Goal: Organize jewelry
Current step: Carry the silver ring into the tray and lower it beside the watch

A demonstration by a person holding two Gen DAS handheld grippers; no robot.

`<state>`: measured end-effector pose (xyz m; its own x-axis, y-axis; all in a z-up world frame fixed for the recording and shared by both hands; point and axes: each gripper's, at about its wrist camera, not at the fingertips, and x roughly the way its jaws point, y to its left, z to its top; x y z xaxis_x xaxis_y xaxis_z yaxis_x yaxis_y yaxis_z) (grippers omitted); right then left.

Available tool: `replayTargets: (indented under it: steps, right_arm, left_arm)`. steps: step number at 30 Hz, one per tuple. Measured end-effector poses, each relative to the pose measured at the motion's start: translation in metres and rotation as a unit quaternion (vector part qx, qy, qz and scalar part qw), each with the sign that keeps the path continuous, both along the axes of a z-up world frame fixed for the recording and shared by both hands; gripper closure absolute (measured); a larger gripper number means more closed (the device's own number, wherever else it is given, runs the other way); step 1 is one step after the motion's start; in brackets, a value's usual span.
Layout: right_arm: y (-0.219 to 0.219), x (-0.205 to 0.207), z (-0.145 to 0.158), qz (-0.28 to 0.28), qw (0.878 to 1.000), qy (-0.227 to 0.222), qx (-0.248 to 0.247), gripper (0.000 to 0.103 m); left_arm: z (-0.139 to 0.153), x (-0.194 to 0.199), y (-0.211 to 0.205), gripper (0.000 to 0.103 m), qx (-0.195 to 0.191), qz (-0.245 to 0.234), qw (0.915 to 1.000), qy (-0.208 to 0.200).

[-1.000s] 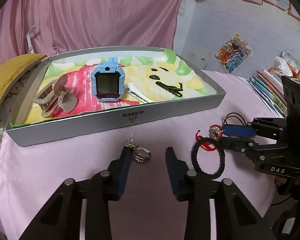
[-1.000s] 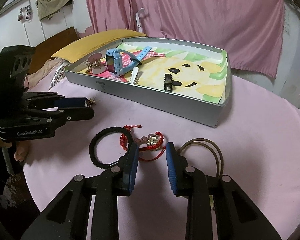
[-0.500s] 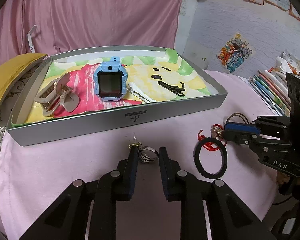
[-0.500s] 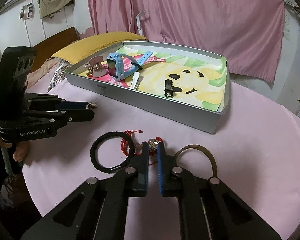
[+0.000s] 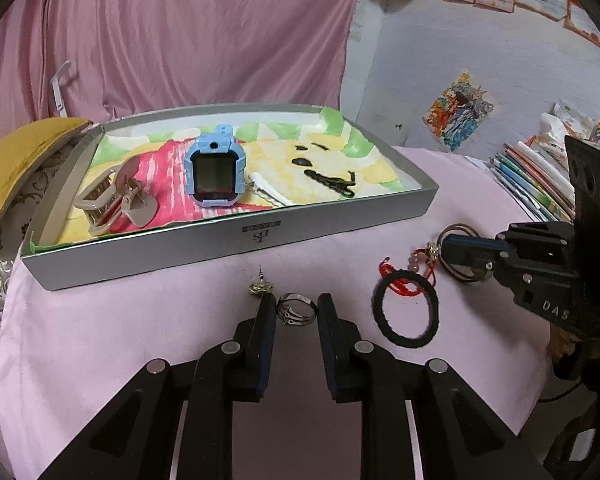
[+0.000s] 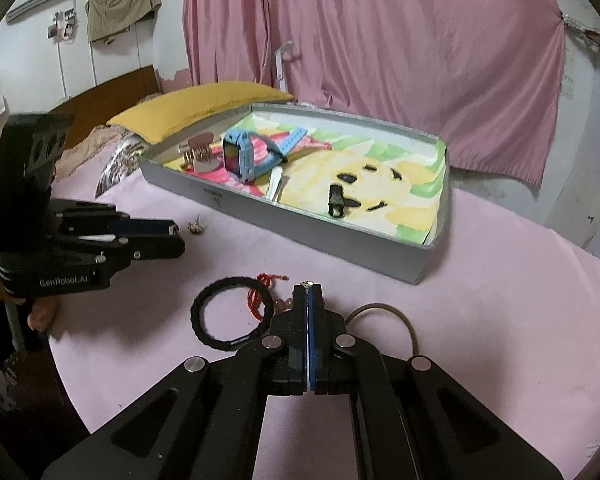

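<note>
Left claw: your left gripper (image 5: 296,312) has just been closing and now has the silver ring (image 5: 295,309) between its fingers; both pads look to touch the ring's sides, so it reads as clamped on the ring.
Ring: it lies on the pink cloth (image 5: 140,320), in front of the grey box (image 5: 236,236).
Earring: the small gold earring (image 5: 260,286) sits just beyond your left fingertip, outside the jaws.
Right claw: your right gripper (image 6: 308,290) has its pads pressed together, with the gold charm of the red bead bracelet (image 6: 260,300) pinched at the tips.
Bracelet: its red cord trails left of your closed fingers and overlaps the black hair tie (image 6: 232,314).
Brown loop: the brown elastic band (image 6: 396,318) lies on the cloth just right of your right fingers, partly hidden by them.
Box: it holds the blue watch (image 5: 215,170), a beige hair claw (image 5: 116,200), a white clip (image 5: 268,194) and a black clip (image 5: 332,184).
</note>
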<state>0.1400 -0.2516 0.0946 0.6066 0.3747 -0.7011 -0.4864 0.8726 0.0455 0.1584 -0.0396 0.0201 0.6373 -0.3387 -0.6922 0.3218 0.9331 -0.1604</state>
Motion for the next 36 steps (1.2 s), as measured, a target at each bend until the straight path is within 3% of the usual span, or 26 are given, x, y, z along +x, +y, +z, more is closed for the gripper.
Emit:
replayTargets:
  steps: [7, 13, 19, 24, 31, 34, 36]
  right_arm:
    - [-0.002, -0.009, 0.021, -0.014, 0.997, -0.067, 0.026, 0.102]
    - [0.007, -0.008, 0.038, -0.022, 0.991, -0.121, 0.057, 0.102]
    - [0.011, -0.002, 0.051, -0.052, 0.977, -0.189, 0.086, 0.102]
    - [0.012, 0.006, 0.060, -0.071, 0.964, -0.238, 0.090, 0.102]
    - [0.015, 0.031, 0.058, -0.094, 0.959, -0.252, 0.087, 0.102]
    - [0.015, 0.046, 0.054, -0.106, 0.963, -0.233, 0.084, 0.102]
    - [0.012, 0.061, 0.047, -0.115, 0.970, -0.197, 0.086, 0.102]
  left_arm:
    - [0.009, -0.012, 0.005, 0.083, -0.018, 0.006, 0.9991, -0.039]
    - [0.035, -0.014, 0.005, 0.083, -0.037, 0.032, 0.9933, -0.105]
    - [0.066, -0.008, -0.003, 0.083, -0.041, 0.064, 0.9766, -0.201]
    - [0.076, 0.004, -0.010, 0.083, -0.035, 0.076, 0.9644, -0.251]
    - [0.076, 0.029, -0.015, 0.083, -0.037, 0.083, 0.9604, -0.263]
    - [0.072, 0.043, -0.019, 0.083, -0.033, 0.084, 0.9651, -0.246]
    - [0.068, 0.055, -0.021, 0.083, -0.032, 0.079, 0.9728, -0.215]
